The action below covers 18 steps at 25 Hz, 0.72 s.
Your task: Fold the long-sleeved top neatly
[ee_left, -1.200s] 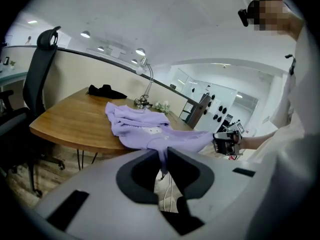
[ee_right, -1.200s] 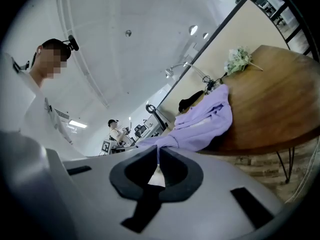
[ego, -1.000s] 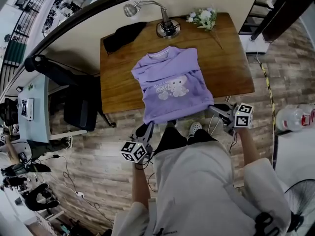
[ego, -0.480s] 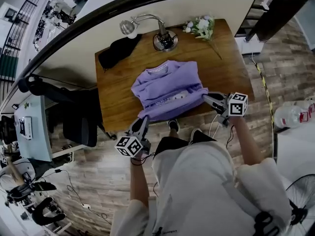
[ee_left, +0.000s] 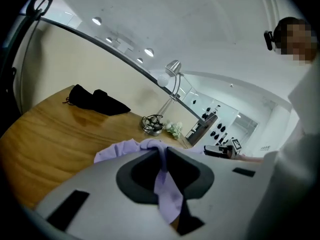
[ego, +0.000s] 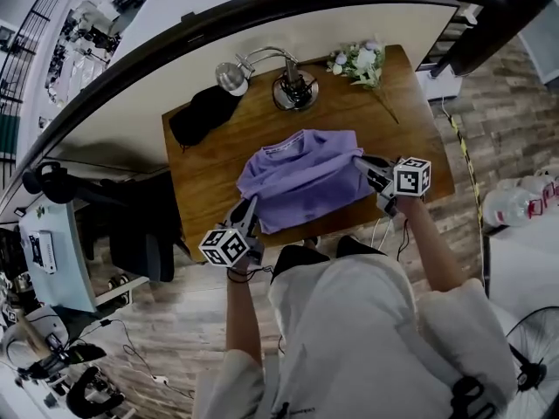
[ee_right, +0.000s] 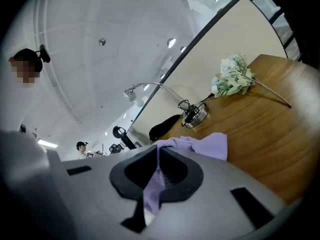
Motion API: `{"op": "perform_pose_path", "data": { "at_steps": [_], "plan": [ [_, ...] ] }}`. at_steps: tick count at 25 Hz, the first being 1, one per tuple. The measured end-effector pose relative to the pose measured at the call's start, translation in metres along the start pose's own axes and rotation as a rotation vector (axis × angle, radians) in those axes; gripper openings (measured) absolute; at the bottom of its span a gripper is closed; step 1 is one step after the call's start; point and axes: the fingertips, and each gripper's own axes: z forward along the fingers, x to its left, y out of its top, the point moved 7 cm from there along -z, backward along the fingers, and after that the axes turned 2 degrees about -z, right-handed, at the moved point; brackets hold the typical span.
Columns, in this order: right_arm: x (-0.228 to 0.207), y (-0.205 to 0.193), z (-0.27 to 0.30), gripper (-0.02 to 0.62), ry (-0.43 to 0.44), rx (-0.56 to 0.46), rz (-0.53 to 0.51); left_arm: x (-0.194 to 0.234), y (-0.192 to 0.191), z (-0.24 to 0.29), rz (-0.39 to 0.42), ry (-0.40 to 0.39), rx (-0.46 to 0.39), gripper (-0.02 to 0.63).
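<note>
The purple long-sleeved top lies on the wooden table, its near hem lifted and carried back over the body so the print is hidden. My left gripper is shut on the hem's left corner, with purple cloth pinched between the jaws. My right gripper is shut on the right corner, and purple fabric runs out from its closed jaws. Both grippers hover over the table, either side of the top.
A desk lamp stands at the table's far edge, with a black cloth to its left and a bunch of flowers to its right. A dark chair stands left of the table. The person stands at the near edge.
Both grippers have moved away from the person across the table, taking the hem with them. The lower half of the top now lies folded over the printed front.
</note>
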Motion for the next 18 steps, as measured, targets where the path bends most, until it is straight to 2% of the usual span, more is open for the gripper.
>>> {"op": "perform_pose_path", "data": {
  "at_steps": [4,9,14,16,18],
  "plan": [
    [-0.017,0.014,0.028,0.021,-0.033,0.014,0.024,0.026,0.013,0.021,-0.028,0.034,0.037,0.058],
    [-0.037,0.024,0.06,0.023,-0.074,0.041,0.111,0.062,0.011,0.044,-0.133,0.103,0.086,0.058],
    [-0.064,0.024,0.085,0.023,-0.199,0.079,0.18,0.086,0.013,0.072,-0.174,0.178,0.149,0.058],
    [-0.076,0.023,0.092,0.028,-0.237,0.059,0.216,0.094,0.013,0.08,-0.191,0.214,0.153,0.06],
    [-0.085,0.021,0.095,0.058,-0.255,0.01,0.276,0.101,0.012,0.082,-0.235,0.242,0.138,0.067]
  ]
}}
